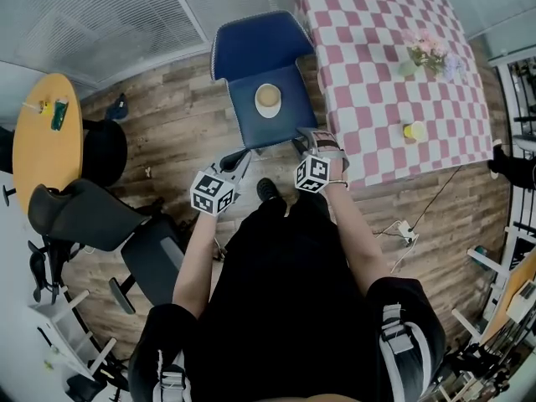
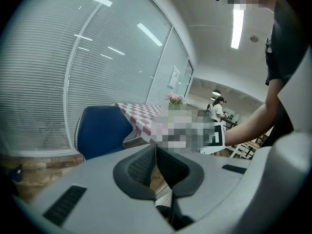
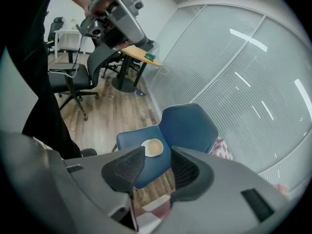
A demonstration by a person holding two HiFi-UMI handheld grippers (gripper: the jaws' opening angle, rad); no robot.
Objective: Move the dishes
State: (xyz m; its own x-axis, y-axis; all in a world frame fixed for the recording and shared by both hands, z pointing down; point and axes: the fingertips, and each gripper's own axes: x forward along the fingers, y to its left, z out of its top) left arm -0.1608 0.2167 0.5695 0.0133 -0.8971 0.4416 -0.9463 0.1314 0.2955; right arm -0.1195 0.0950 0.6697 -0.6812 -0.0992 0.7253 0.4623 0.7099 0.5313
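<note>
Ahead, the dish point(image 1: 268, 100) sat on the blue chair point(image 1: 251, 48), just beyond the open, empty right gripper point(image 1: 308, 139); the left gripper point(image 1: 244, 157) was closed, empty.

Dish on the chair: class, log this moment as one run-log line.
dish on blue chair seat | left gripper shut | right gripper open, empty

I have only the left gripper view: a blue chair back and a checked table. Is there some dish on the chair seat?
Observer: Yes. The head view shows one white dish lying on the seat of the blue chair.
Operator: And the right gripper, is it ready to take it?
Observer: The right gripper has its jaws apart and empty. It points toward the dish but has not yet reached it.
</note>
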